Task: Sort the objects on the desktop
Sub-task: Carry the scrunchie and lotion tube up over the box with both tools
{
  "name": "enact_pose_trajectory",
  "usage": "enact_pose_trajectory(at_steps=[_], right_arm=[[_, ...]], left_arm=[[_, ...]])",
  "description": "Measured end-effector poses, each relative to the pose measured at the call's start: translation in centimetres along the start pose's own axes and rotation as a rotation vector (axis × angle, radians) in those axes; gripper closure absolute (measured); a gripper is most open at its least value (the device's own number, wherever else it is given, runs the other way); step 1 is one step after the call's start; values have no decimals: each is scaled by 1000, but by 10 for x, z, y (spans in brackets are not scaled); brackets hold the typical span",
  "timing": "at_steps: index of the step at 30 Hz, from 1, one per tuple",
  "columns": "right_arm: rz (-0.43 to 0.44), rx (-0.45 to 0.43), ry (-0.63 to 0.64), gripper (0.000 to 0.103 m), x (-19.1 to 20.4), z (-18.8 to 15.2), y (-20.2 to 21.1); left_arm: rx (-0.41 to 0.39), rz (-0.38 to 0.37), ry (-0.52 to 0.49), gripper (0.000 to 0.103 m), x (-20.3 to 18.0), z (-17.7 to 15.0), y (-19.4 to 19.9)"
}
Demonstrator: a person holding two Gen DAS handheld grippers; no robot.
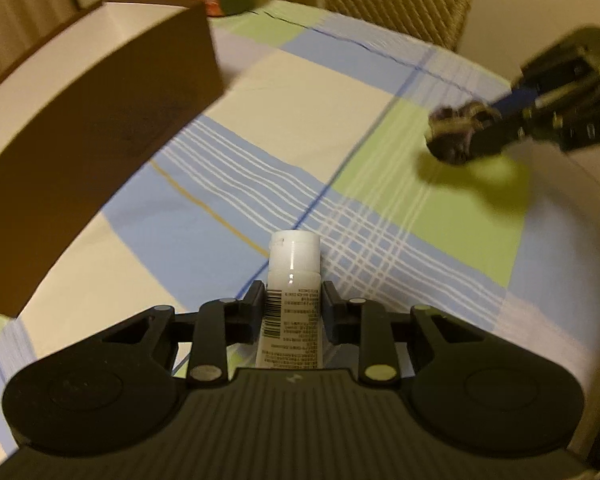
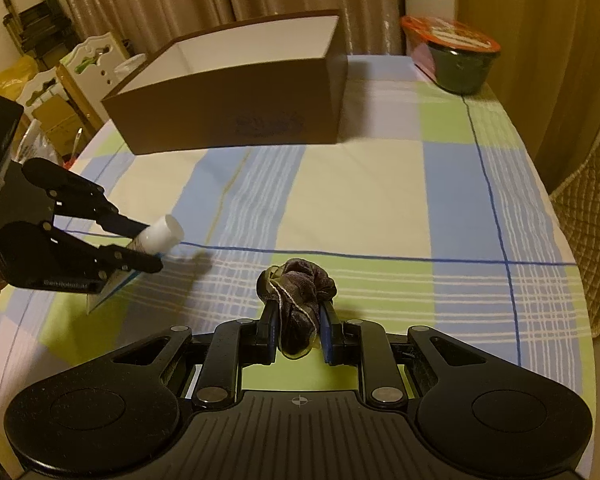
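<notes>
My left gripper [image 1: 293, 292] is shut on a white tube [image 1: 293, 268] with a round cap and a barcode, held above the checked tablecloth; it also shows in the right wrist view [image 2: 142, 246] with the tube [image 2: 161, 235]. My right gripper [image 2: 298, 312] is shut on a dark brown fabric scrunchie [image 2: 298, 288], held above the cloth; in the left wrist view this gripper [image 1: 476, 136] and scrunchie [image 1: 454, 134] are at the right. A brown open box [image 2: 240, 120] with a white inside stands at the back of the table, left of my left gripper [image 1: 84, 152].
An instant noodle bowl [image 2: 456, 60] with a red lid stands at the table's far right corner. A woven chair back [image 1: 400, 0] is behind the table. Boxes and clutter [image 2: 52, 120] lie off the left table edge. The table [image 2: 380, 200] has a blue, green and cream cloth.
</notes>
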State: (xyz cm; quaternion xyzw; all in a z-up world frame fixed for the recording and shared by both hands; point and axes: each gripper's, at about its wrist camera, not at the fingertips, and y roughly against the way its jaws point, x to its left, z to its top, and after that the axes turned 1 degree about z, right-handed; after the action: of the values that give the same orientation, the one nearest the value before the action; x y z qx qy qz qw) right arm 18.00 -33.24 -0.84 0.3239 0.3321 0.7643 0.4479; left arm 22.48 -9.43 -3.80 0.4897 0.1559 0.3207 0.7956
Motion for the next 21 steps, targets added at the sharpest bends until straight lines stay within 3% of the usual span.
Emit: enact_pose_trajectory(at_steps=[12,21], right_arm=[[52,-28,82,84,38,13,1],[84,-49,142,84,67,21,2]], left_arm=[[-61,110,266,78,16,-19,54],[-92,184,361,78,21,-39,84]])
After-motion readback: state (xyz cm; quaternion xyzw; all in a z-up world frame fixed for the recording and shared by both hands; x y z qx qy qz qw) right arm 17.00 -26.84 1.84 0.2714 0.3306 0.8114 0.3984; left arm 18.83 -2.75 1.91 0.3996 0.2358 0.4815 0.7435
